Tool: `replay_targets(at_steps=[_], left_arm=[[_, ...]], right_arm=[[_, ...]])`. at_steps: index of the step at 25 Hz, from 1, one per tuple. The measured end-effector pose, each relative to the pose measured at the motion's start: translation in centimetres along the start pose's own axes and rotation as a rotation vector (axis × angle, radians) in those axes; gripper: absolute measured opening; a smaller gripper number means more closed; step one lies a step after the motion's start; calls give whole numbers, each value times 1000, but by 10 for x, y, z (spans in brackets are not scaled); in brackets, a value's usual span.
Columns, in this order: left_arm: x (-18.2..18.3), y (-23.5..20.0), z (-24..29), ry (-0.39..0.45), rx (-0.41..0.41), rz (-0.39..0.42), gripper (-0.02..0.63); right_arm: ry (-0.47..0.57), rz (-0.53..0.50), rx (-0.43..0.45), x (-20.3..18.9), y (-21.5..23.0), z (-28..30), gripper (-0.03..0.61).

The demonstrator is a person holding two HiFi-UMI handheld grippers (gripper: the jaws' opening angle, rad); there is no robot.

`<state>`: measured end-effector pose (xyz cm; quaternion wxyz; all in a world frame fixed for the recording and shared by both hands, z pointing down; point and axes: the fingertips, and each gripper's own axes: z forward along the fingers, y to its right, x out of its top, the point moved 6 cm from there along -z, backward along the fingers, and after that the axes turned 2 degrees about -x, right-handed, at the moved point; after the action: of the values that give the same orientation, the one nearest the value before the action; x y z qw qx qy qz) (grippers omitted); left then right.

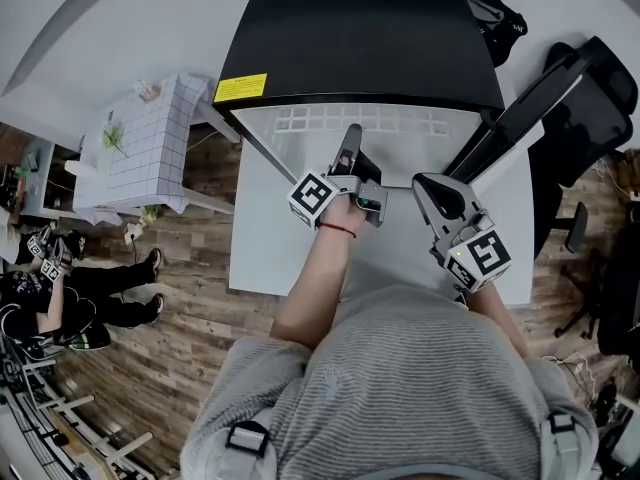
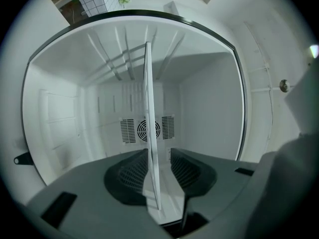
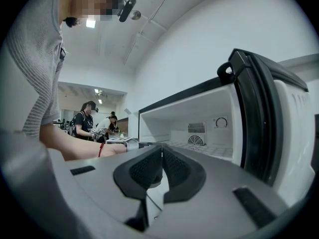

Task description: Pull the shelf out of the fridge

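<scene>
Far left in the head view only: one person seated (image 1: 60, 293) on the wood floor, then one white grid-patterned cabinet (image 1: 150, 138).

Centre, from above: one fridge (image 1: 360, 38) with a black top, one yellow label (image 1: 240, 88) at its left front corner, standing on a white table (image 1: 260, 228). Shelf (image 1: 400, 120) visible there as a white lattice strip just under the top's front edge, still inside the fridge.

Left gripper (image 1: 349, 148) reaching into the opening, with one marker cube (image 1: 312, 196) and a red wrist band (image 1: 338, 230) behind it. Only in the left gripper view: left gripper (image 2: 158, 156) rolled onto its side, jaws apart, the shelf (image 2: 148, 108) edge-on between them, close along one pad with a clear gap at the other. Also only there: the full back wall with three vent panels (image 2: 130, 131) in a row.

Right gripper (image 1: 440, 193) just beside the left one, outside the fridge, with the second marker cube (image 1: 485, 255). In the right gripper view: right gripper (image 3: 160, 151) with jaws closed tip to tip, nothing between. Only there: one dial (image 3: 221, 122) on the back wall and two people standing (image 3: 87, 119) far off.

Far right: one black door (image 1: 530, 108) swung open.
</scene>
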<state>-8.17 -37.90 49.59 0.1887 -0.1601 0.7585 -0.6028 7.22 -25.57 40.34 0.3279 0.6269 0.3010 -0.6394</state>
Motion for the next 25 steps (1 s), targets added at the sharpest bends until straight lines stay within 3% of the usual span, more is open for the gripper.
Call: replay_targets(at_steps=[10,25], left_arm=[[6,-11,14,40,45,-12,146],[10,-18,38,109,75,-91,152]], right_arm=[[-16,-11,-5,1,3,-12,14],[-27,-8,-3,-2,10,-24,14]])
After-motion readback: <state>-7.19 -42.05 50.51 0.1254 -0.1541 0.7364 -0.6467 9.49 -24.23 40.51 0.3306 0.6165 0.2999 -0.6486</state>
